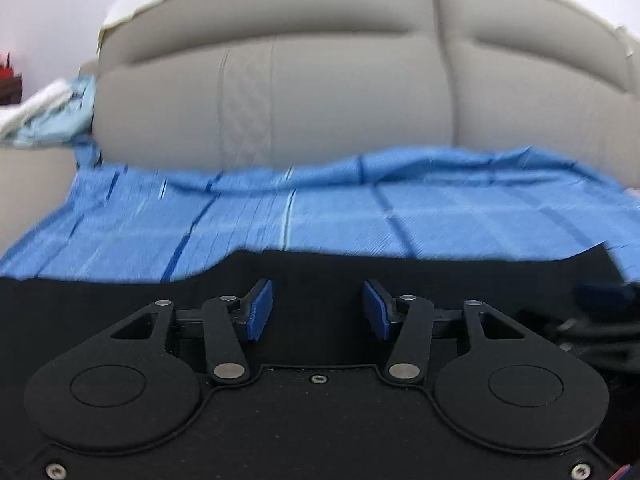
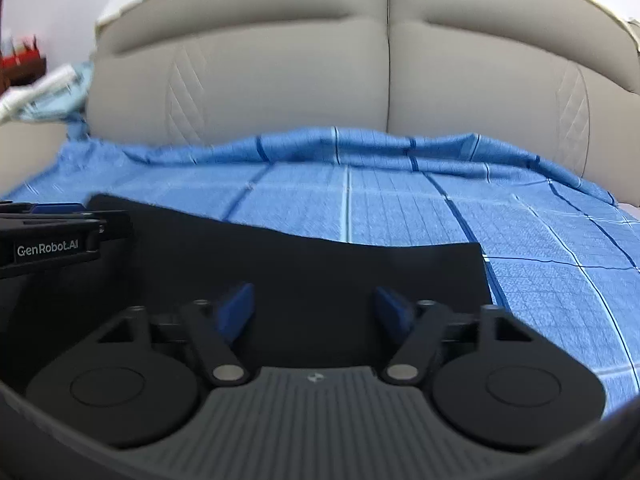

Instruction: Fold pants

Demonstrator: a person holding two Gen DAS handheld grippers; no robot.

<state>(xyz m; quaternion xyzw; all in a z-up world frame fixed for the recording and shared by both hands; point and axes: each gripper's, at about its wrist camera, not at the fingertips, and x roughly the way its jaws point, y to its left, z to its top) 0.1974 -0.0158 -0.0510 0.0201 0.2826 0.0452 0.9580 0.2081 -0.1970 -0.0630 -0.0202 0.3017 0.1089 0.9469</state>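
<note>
The near part of the black pants (image 1: 360, 272) is hidden behind both grippers. The light bundle (image 1: 48, 112) at the sofa's left end is blurred and cut off.

Beige sofa (image 1: 328, 92) with padded back cushions, seat covered by a blue checked sheet (image 1: 460, 216), rumpled along the backrest. Black pants (image 2: 320, 272) lying flat directly on the sheet, toward the near edge.
</note>
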